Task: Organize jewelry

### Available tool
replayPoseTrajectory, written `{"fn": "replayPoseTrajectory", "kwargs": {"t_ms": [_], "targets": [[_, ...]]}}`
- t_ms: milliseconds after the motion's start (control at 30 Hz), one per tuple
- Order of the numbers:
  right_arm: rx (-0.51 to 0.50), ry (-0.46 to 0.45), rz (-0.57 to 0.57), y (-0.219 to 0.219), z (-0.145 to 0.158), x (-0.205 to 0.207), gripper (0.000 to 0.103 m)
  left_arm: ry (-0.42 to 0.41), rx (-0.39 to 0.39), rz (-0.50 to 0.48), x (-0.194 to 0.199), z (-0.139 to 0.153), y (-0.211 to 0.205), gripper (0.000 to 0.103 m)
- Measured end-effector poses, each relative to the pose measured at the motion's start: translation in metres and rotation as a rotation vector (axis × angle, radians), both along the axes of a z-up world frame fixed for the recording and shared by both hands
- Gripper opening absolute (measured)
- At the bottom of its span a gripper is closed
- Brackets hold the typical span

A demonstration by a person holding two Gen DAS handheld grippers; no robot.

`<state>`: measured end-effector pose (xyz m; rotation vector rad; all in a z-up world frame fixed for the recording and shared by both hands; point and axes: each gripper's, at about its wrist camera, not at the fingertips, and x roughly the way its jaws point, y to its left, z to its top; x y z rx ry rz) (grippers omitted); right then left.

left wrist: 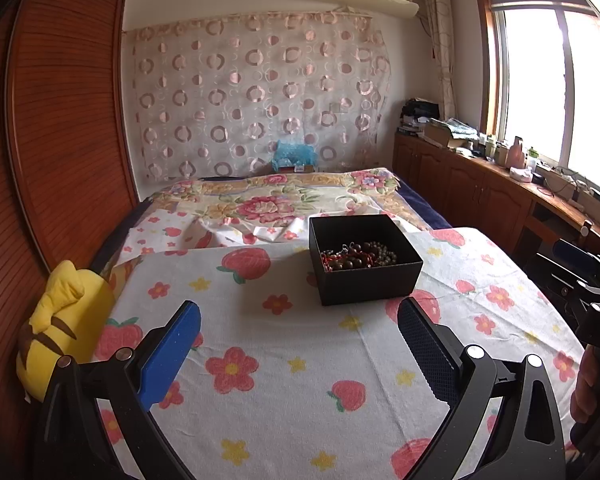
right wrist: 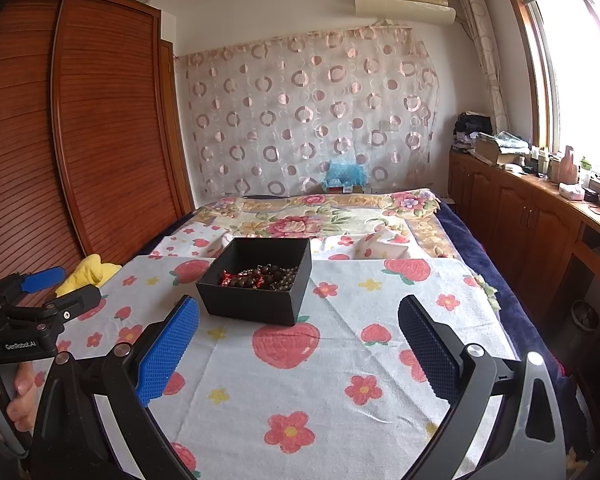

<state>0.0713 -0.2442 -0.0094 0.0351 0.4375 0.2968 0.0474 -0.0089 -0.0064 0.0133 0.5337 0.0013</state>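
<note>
A black open box (left wrist: 366,282) stands on a table covered by a white cloth with strawberries and flowers (left wrist: 284,360). Inside lie bead bracelets (left wrist: 360,256), dark brown, grey and red. The box (right wrist: 256,300) and the beads (right wrist: 260,276) also show in the right wrist view. My left gripper (left wrist: 300,316) is open and empty, hovering over the cloth short of the box. My right gripper (right wrist: 300,316) is open and empty, the box just ahead to its left. Each gripper shows in the other's view: the right one (left wrist: 580,276), the left one (right wrist: 56,284).
A yellow plush toy (left wrist: 64,320) lies at the table's left edge. Behind the table is a bed with a floral blanket (left wrist: 268,200). A wooden wardrobe (left wrist: 60,120) stands at the left, low cabinets with clutter (left wrist: 480,176) under the window at the right.
</note>
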Motion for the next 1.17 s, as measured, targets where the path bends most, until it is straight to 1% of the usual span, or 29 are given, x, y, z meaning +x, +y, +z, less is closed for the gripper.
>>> {"fn": "replayPoseTrajectory", "kwargs": {"t_ms": [333, 567, 1167], "targets": [[-0.002, 0.0, -0.003, -0.001, -0.001, 0.001, 0.1, -0.004, 0.0, 0.0, -0.001, 0.0, -0.001, 0.095], [-0.002, 0.0, -0.003, -0.001, -0.001, 0.001, 0.1, -0.018, 0.0, -0.003, -0.002, 0.013, -0.005, 0.095], [-0.001, 0.001, -0.003, 0.0, -0.001, 0.001, 0.1, -0.019, 0.002, -0.001, -0.003, 0.011, -0.005, 0.095]]}}
